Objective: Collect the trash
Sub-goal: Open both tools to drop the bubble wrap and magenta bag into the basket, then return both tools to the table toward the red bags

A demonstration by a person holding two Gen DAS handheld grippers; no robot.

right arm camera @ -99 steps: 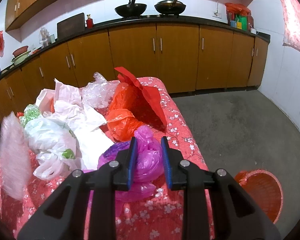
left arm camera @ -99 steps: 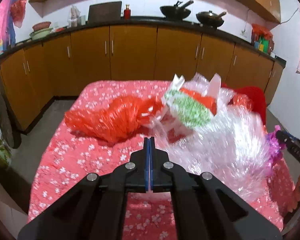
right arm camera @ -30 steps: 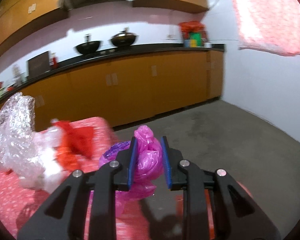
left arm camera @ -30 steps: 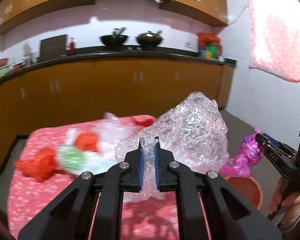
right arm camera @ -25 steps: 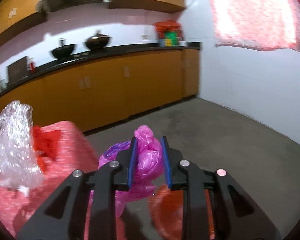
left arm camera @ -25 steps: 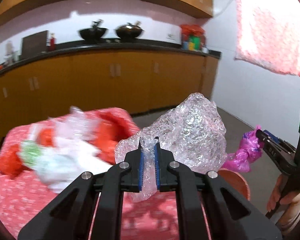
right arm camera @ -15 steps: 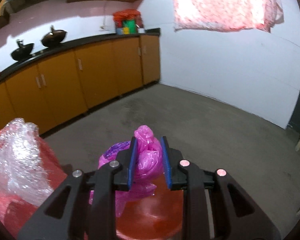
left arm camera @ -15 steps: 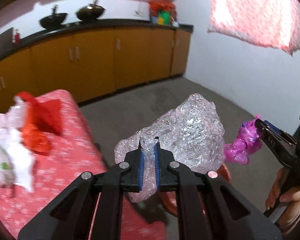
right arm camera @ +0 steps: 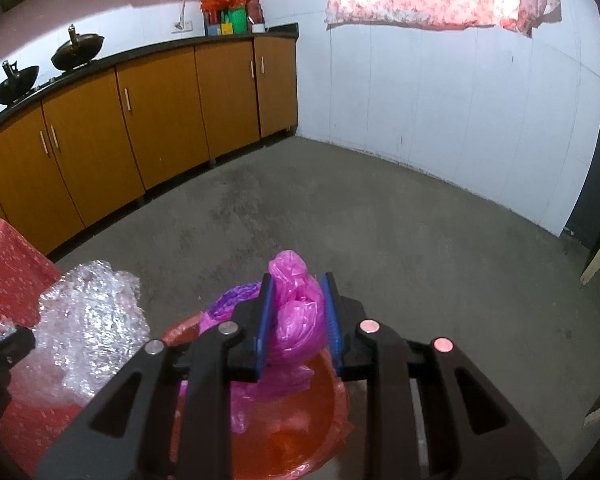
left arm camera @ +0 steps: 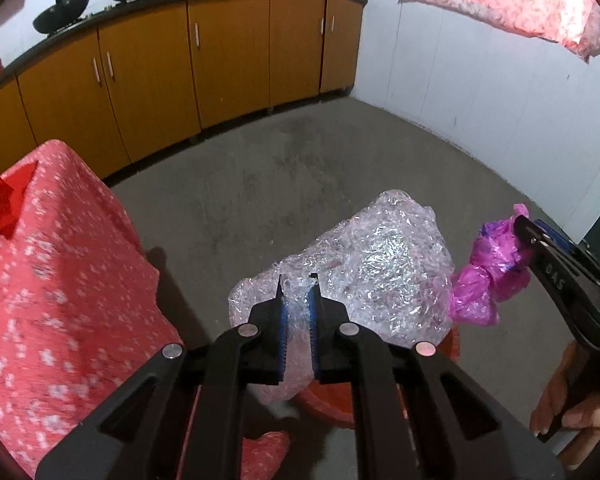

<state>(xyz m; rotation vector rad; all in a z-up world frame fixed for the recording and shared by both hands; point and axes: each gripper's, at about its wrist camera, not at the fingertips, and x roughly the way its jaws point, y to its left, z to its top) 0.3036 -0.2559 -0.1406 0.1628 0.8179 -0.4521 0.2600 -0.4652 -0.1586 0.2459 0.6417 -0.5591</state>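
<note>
Swung away from the pink flowered bench [left arm camera: 60, 280] to above the round red plastic bin [right arm camera: 300, 432], left gripper [left arm camera: 298, 304] clamped on the crumpled clear bubble wrap [left arm camera: 380, 264], right gripper [right arm camera: 296, 312] clamped on the crumpled magenta plastic bag [right arm camera: 296, 320], both ready for dropping.

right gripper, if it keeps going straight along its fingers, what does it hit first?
Likely the red bin: the right gripper, shut on the magenta bag, points down at its open mouth, so the bag's hanging bottom would meet it first. Depth is unclear.
</note>
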